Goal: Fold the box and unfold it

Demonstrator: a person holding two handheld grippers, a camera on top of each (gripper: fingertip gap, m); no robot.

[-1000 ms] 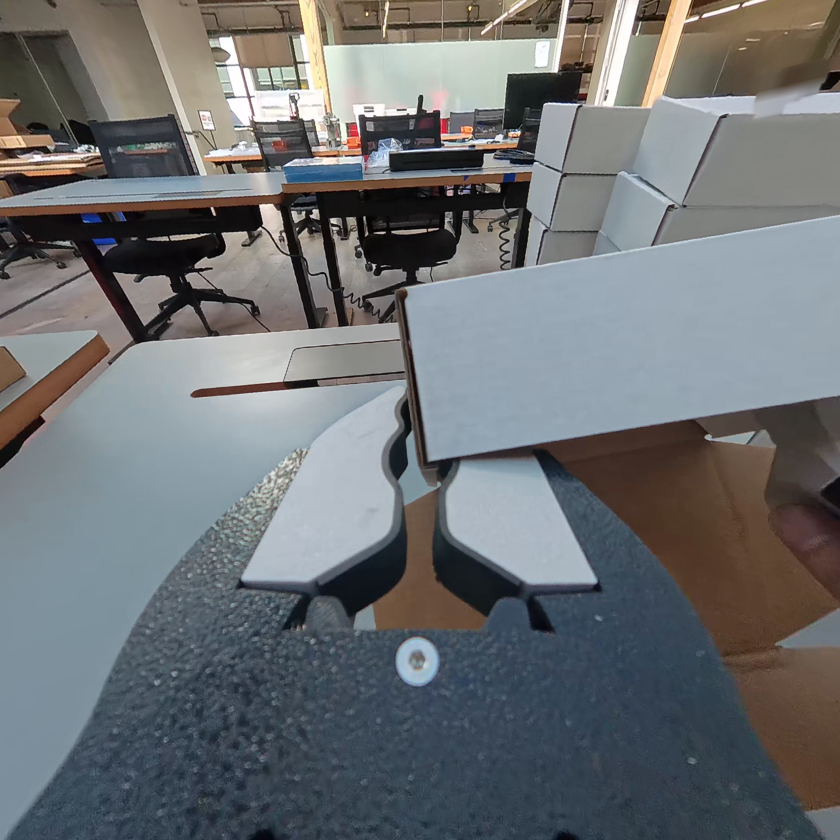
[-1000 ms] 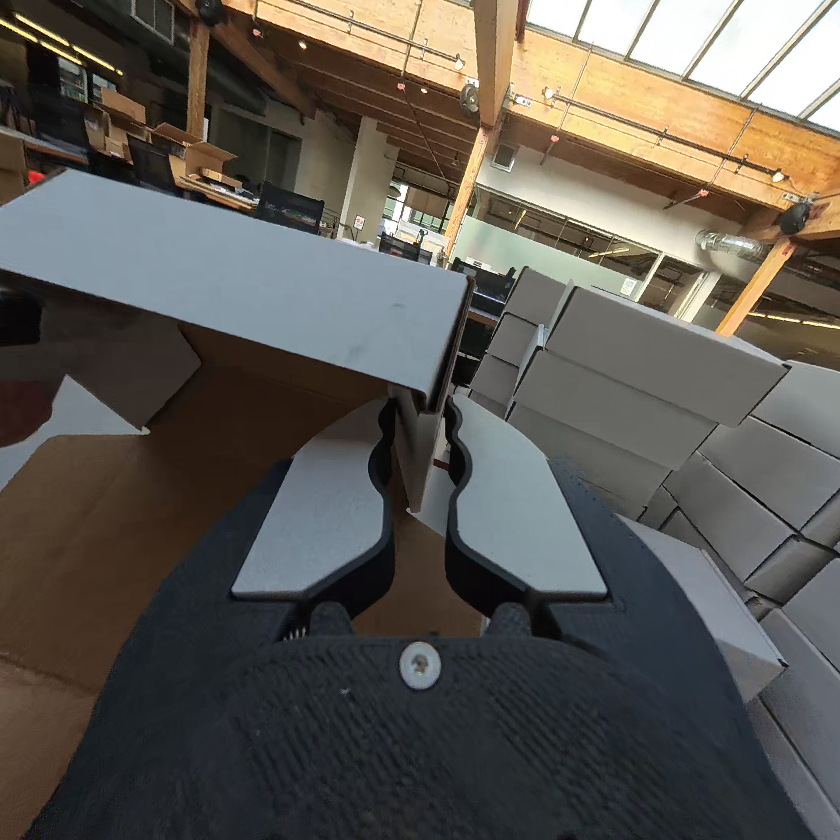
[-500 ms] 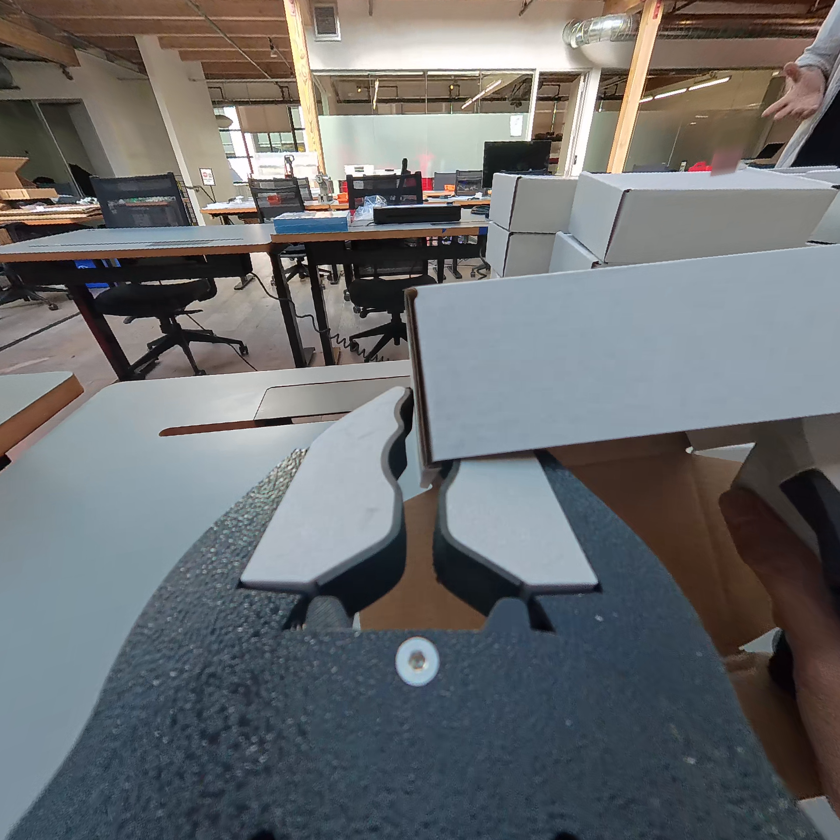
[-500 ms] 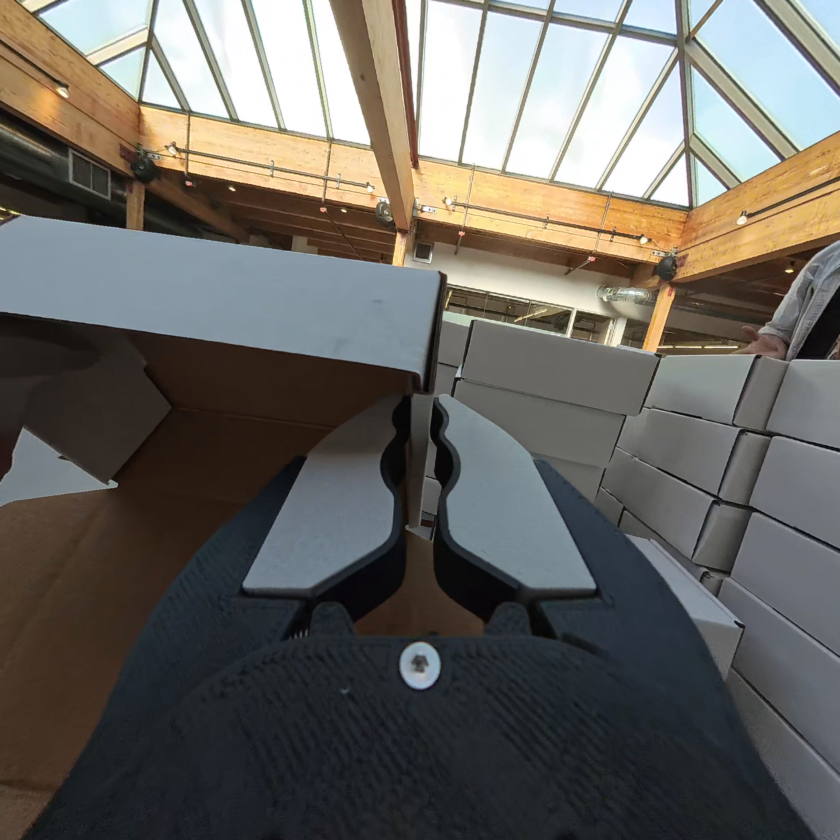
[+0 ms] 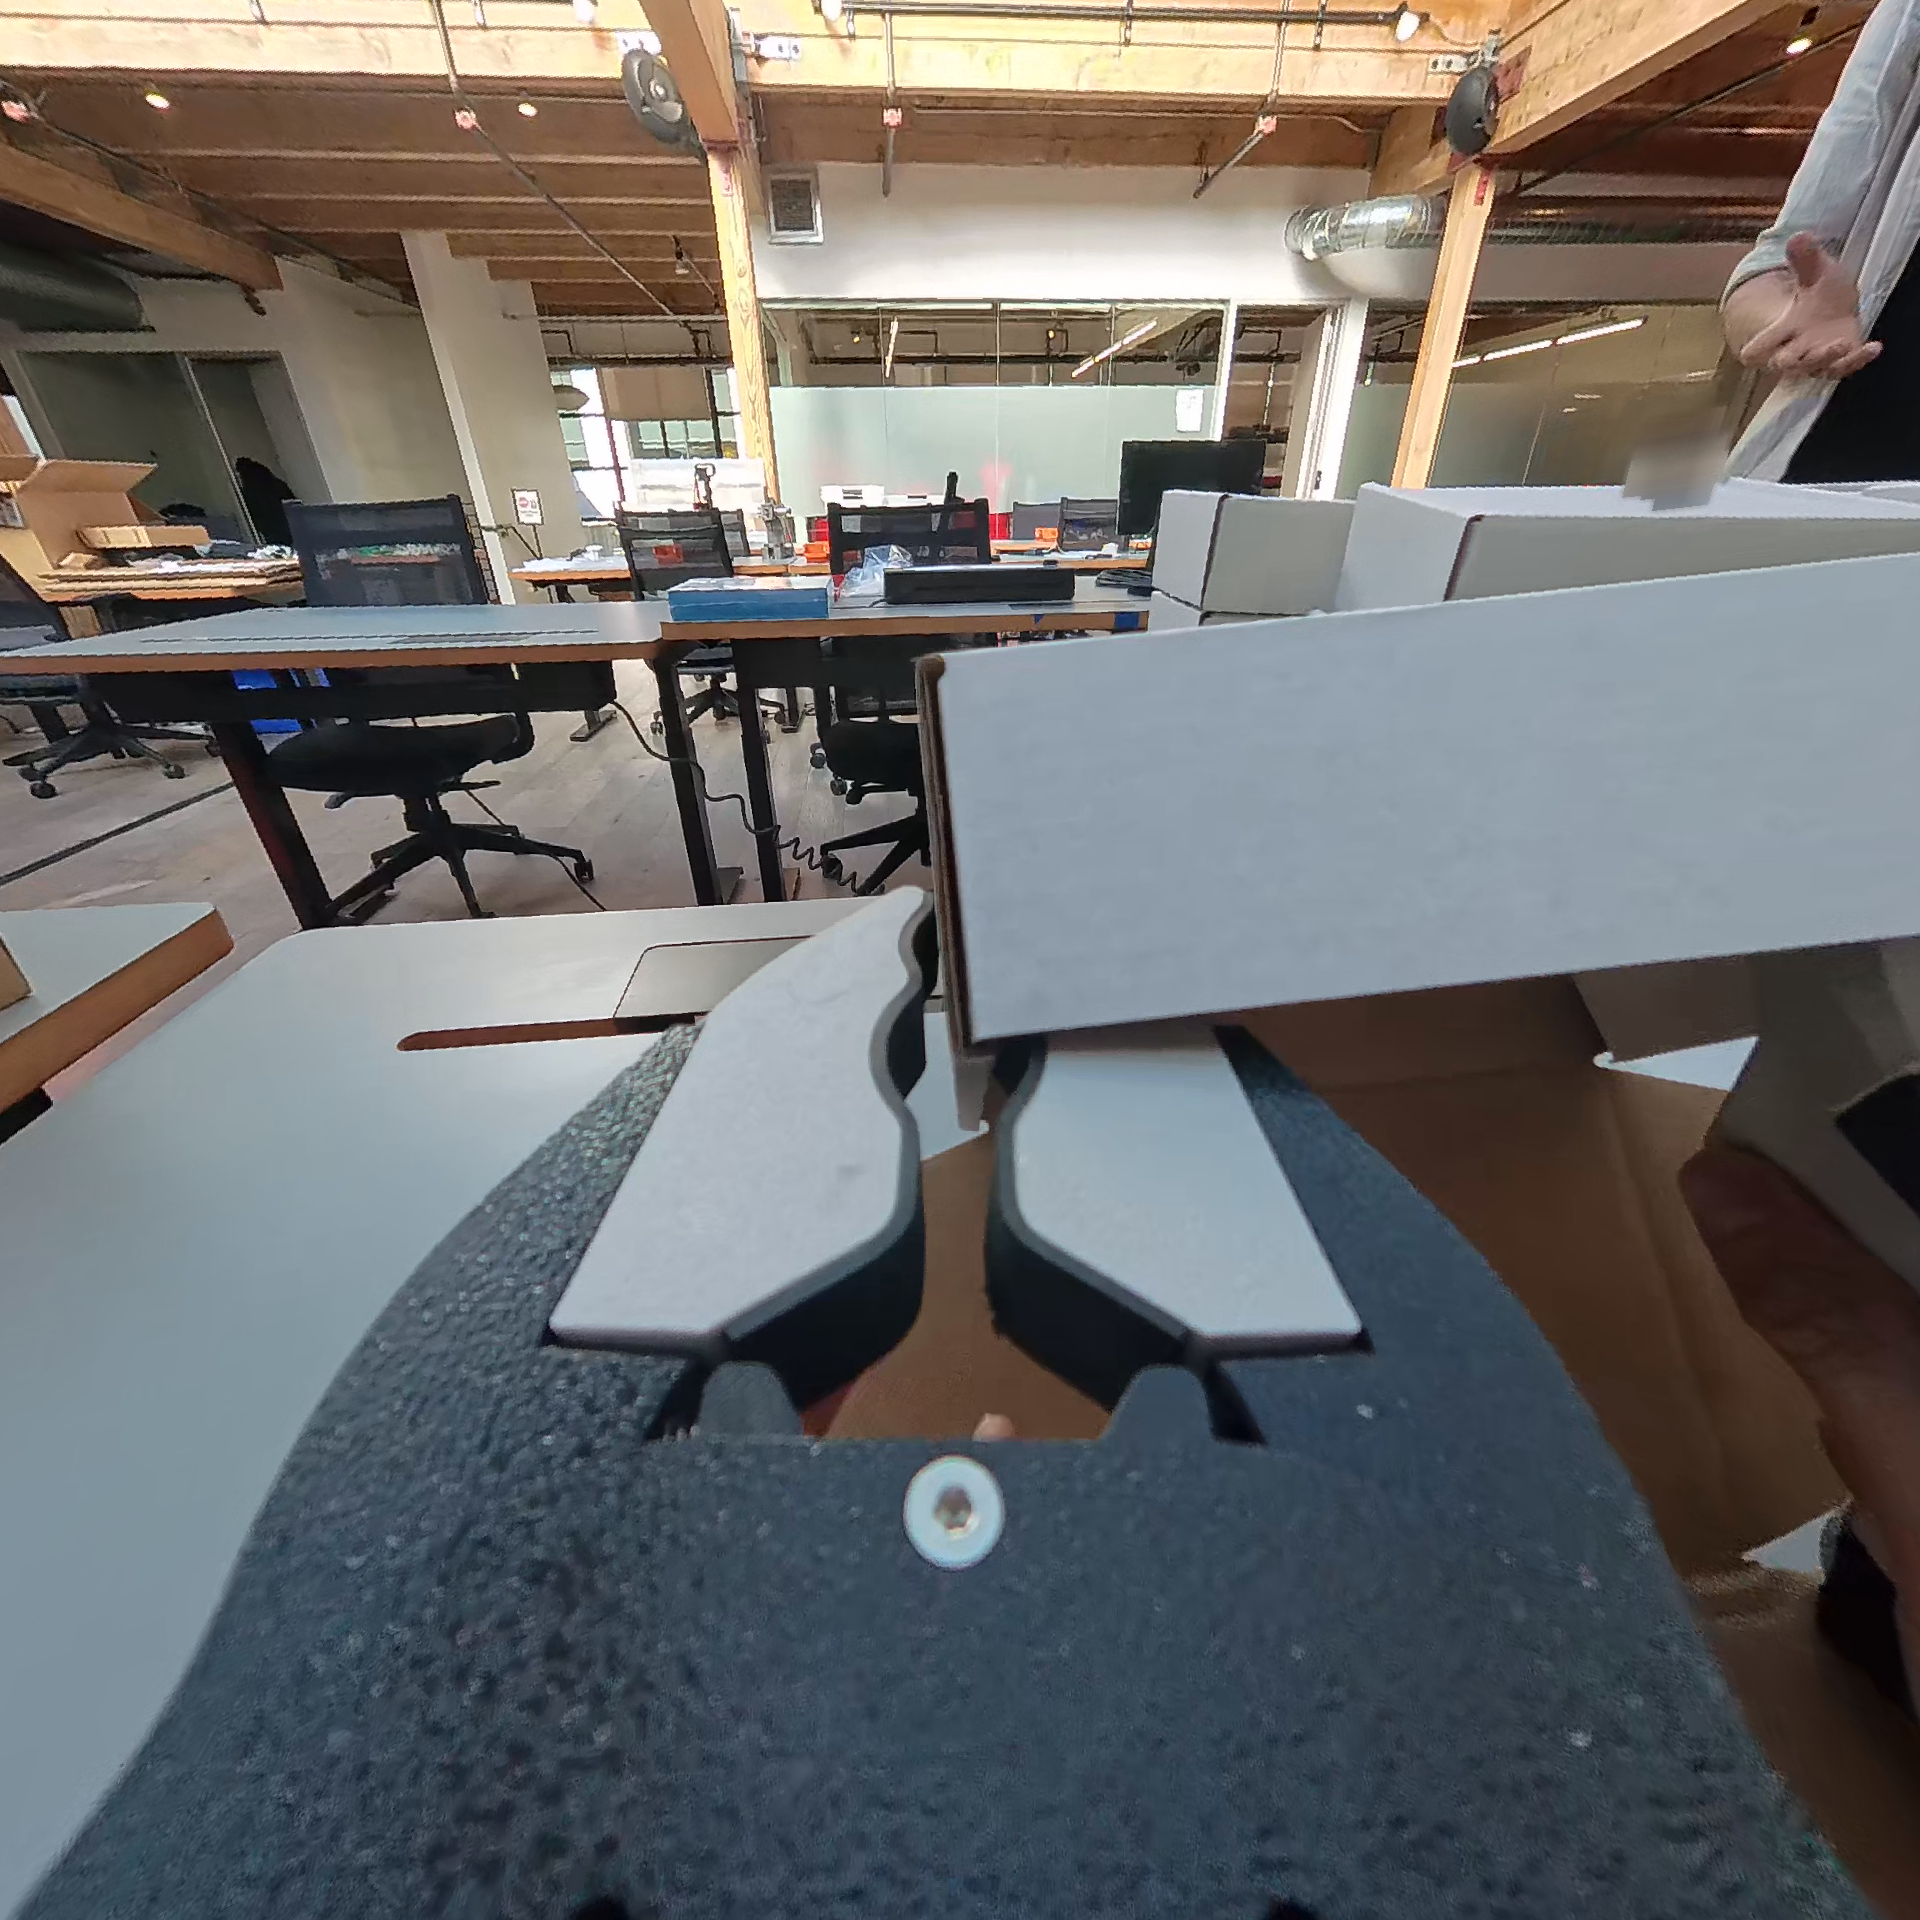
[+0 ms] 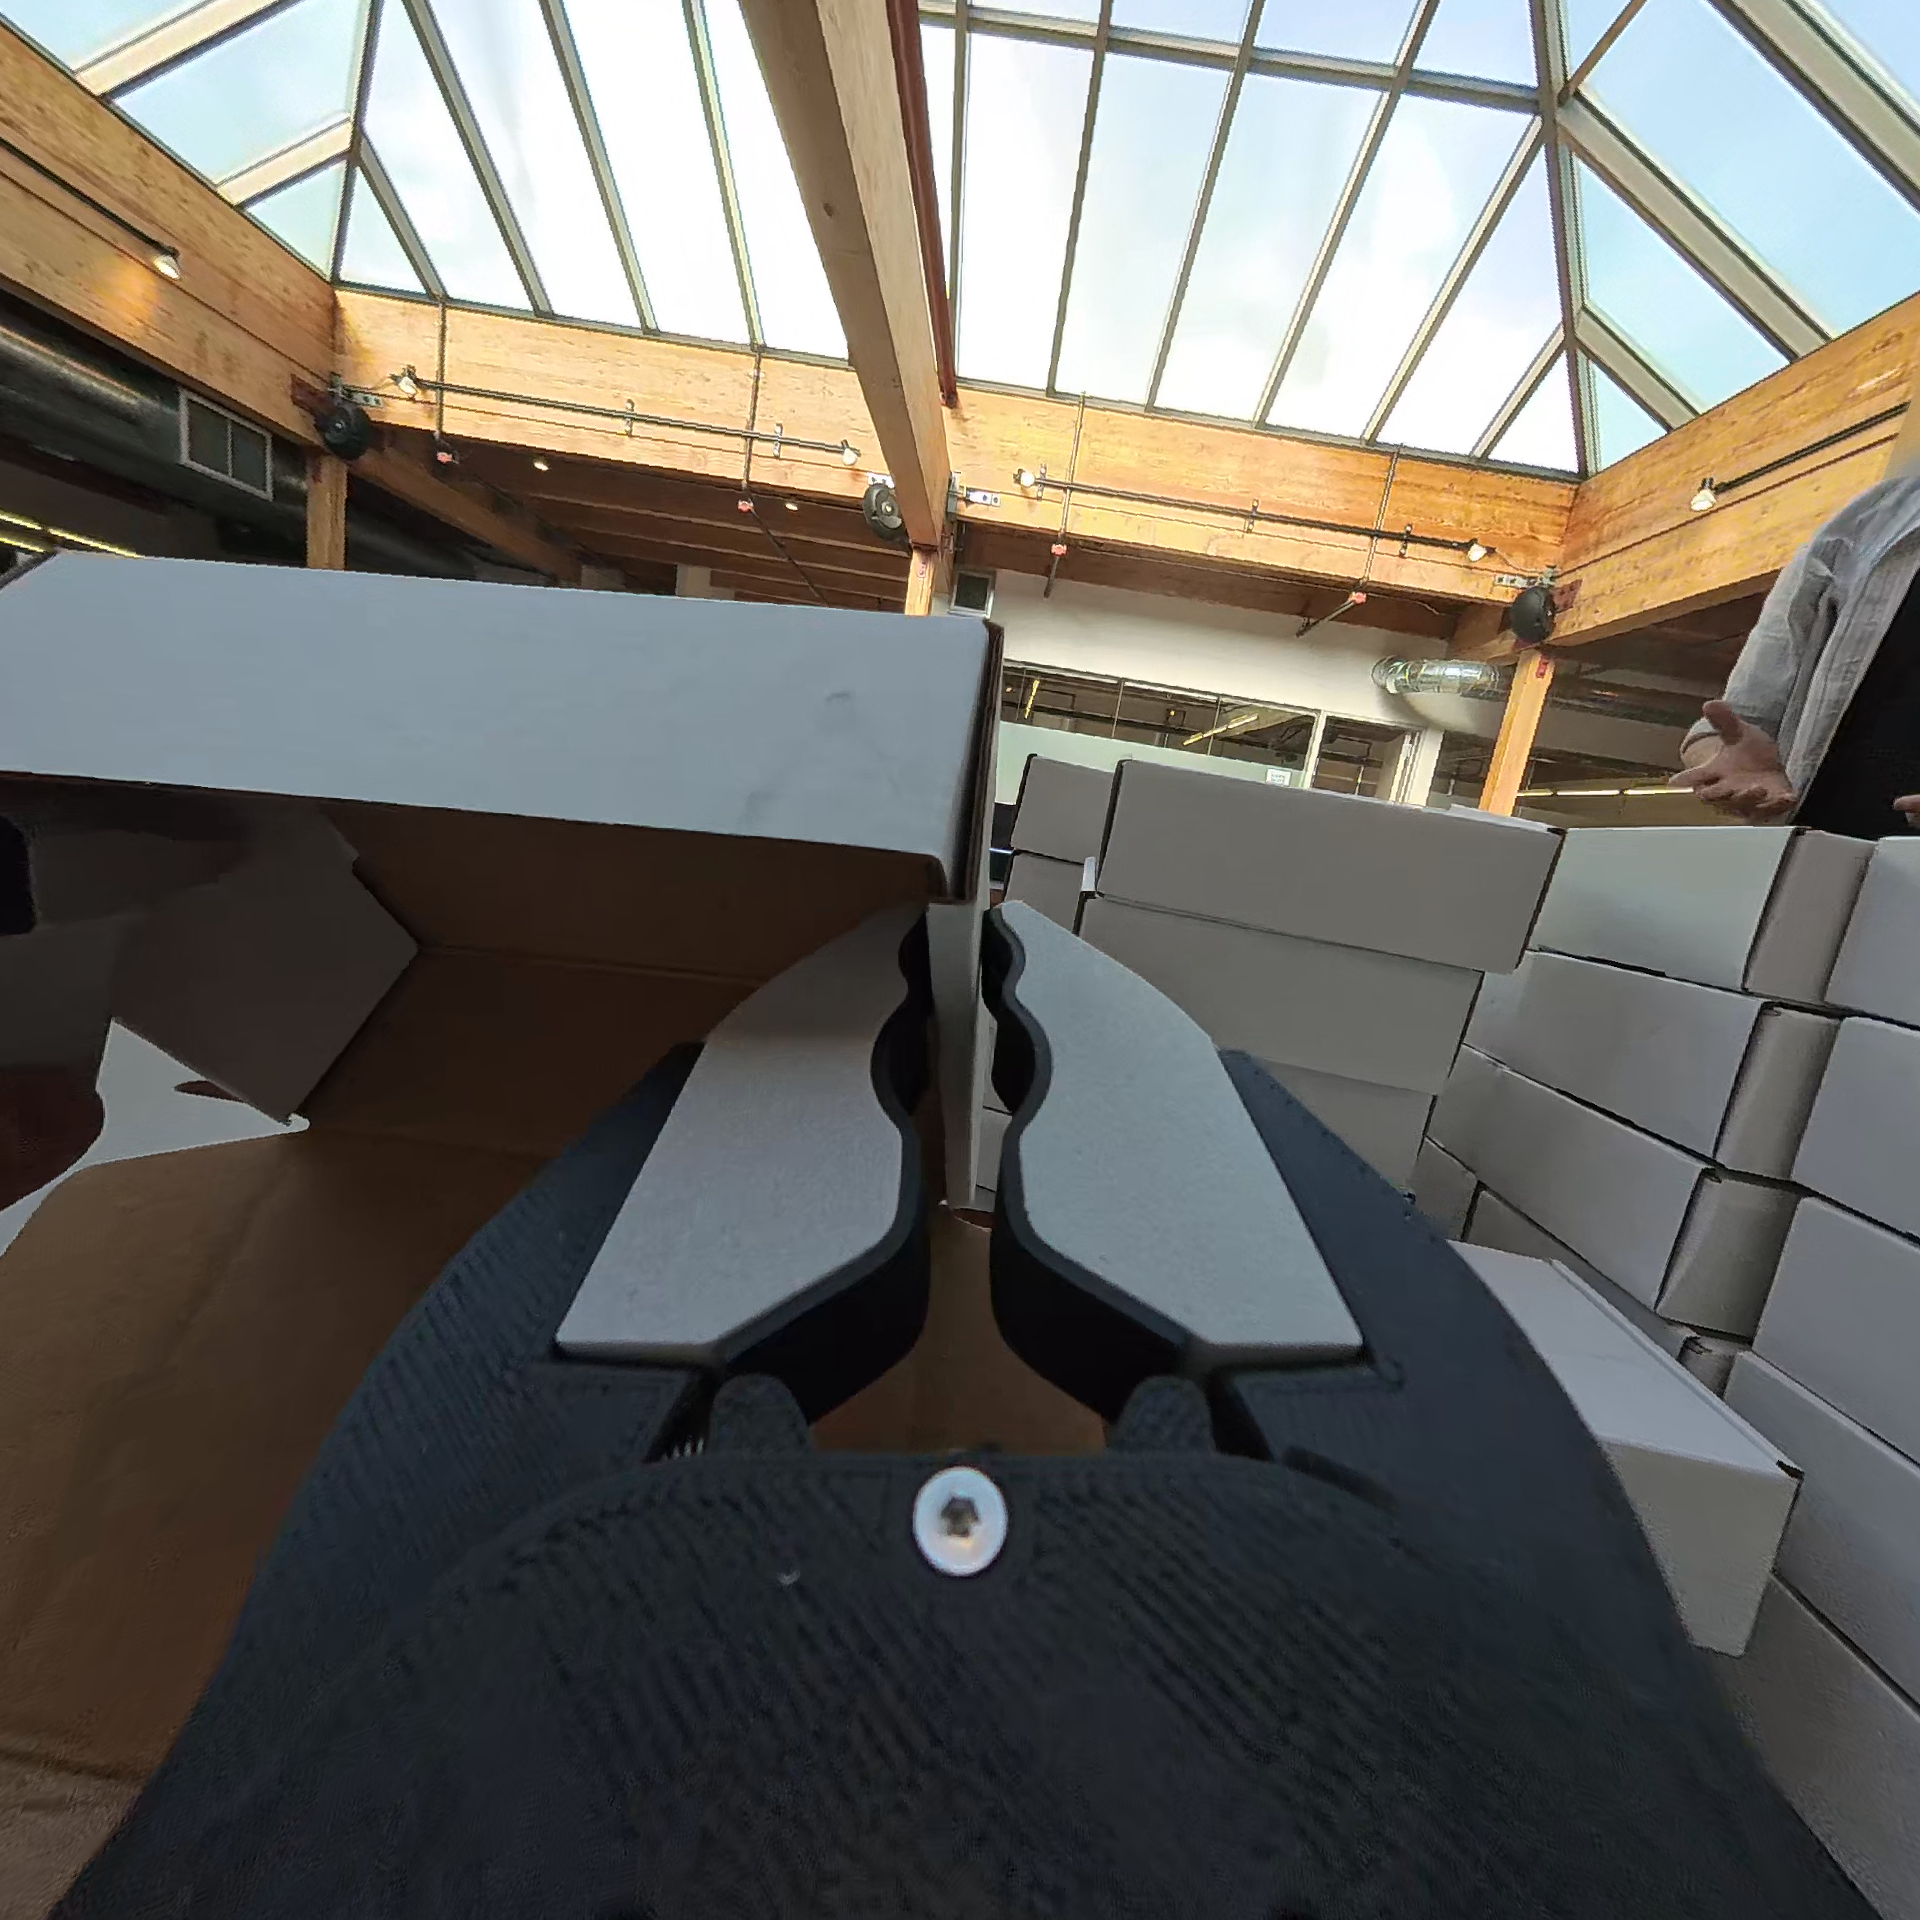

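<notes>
The box [image 5: 1403,810] is white cardboard outside and brown inside, half folded, with one long panel raised. My left gripper [image 5: 961,1023] is shut on the thin side flap at the panel's left end. My right gripper [image 6: 956,971] is shut on the side flap at the panel's right end [image 6: 499,707]. The brown inside [image 6: 208,1299] spreads below and left of my right gripper. Part of a hand [image 5: 1829,1382] shows at the right edge of the left wrist view, under another white flap.
Several folded white boxes [image 6: 1558,1060] are stacked to the right, and also behind the panel [image 5: 1558,540]. The grey table [image 5: 260,1195] extends left. Desks and office chairs [image 5: 416,748] stand beyond. A person's hand [image 5: 1797,312] shows at far right.
Both grippers have tilted upward with the box: ceiling and skylight now fill the upper views. The right gripper's fingers have closed tighter on the flap. The raised panel has lifted with them.
</notes>
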